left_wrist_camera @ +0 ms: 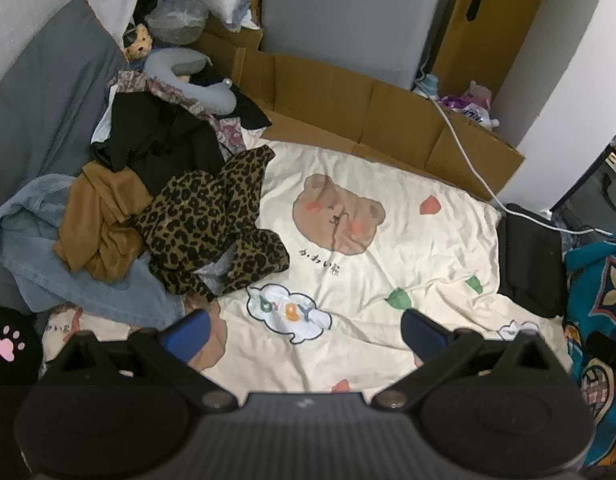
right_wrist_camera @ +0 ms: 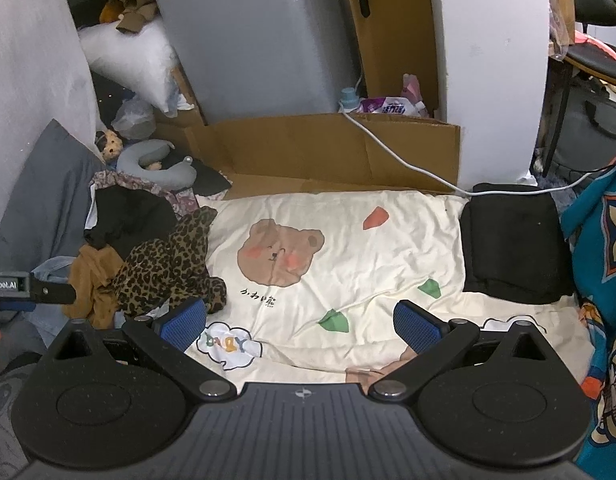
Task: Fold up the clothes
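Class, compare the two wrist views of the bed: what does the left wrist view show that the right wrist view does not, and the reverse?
Only the left wrist view shows a pink paw print on black fabric. Only the right wrist view shows the left gripper's side, a chair and brown clothing above the white pillow. Both share the bear-print sheet, the leopard-print garment, the folded black garment and open grippers, left gripper and right gripper.

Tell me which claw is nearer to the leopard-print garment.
Left. The left claw hangs just before the leopard-print garment; the right claw sits further right.
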